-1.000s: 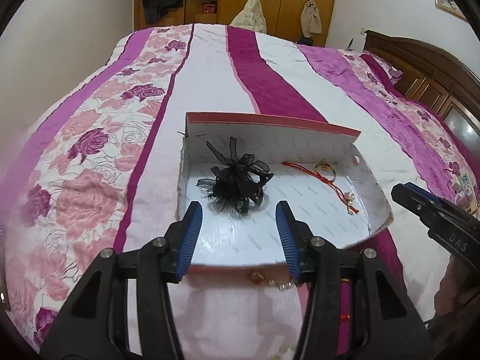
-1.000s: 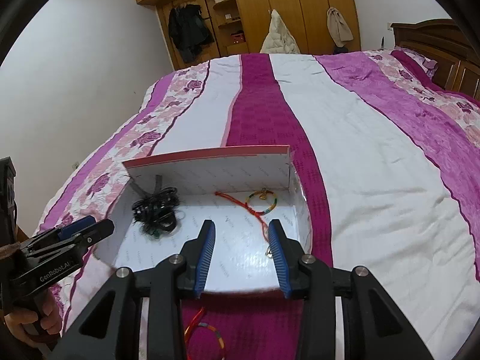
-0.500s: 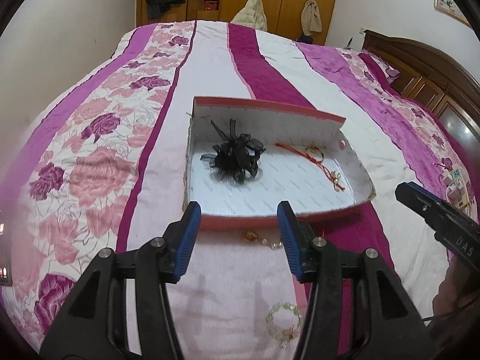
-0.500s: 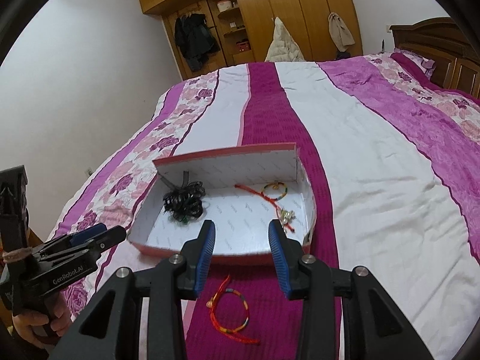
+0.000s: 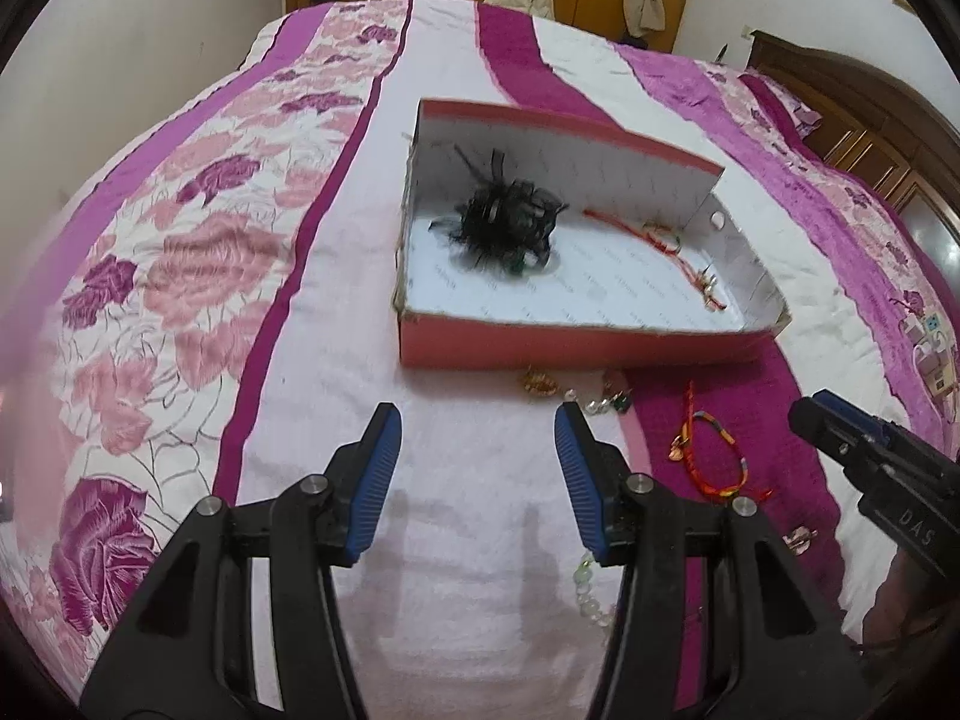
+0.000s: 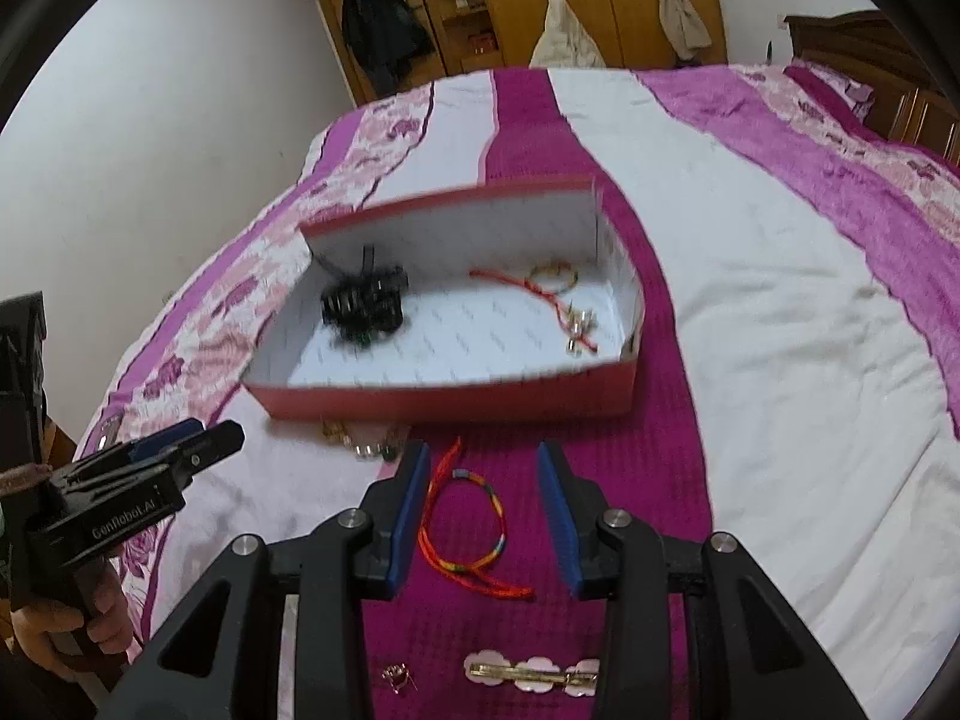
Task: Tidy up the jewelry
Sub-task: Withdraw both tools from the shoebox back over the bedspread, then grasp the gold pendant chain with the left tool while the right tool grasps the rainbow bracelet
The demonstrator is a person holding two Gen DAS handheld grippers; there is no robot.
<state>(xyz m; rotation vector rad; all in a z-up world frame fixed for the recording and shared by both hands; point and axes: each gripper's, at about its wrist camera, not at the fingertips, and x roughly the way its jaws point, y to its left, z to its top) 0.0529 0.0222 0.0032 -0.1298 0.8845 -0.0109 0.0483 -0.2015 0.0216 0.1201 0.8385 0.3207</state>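
Note:
A red box (image 5: pixel 576 343) with a white inside sits on the bed; it also shows in the right wrist view (image 6: pixel 456 402). It holds a black hair flower (image 5: pixel 510 217) and a red string bracelet (image 5: pixel 654 237). A multicoloured cord bracelet (image 6: pixel 474 525) lies in front of the box, between my right gripper's fingers. My right gripper (image 6: pixel 483 468) is open and empty above it. My left gripper (image 5: pixel 477 429) is open and empty, in front of the box. A gold and pearl piece (image 5: pixel 570 393) lies by the box's front wall.
A pink cloud hair clip (image 6: pixel 531 671) and a small gold ring (image 6: pixel 396 675) lie near the bed's front edge. A pale bead bracelet (image 5: pixel 591 597) lies under the left gripper. A wooden wardrobe (image 6: pixel 540 6) and headboard (image 5: pixel 870 114) stand beyond the bed.
Both grippers have pulled back from the box toward the front of the bed. The jewellery lying in front of the box has come into view.

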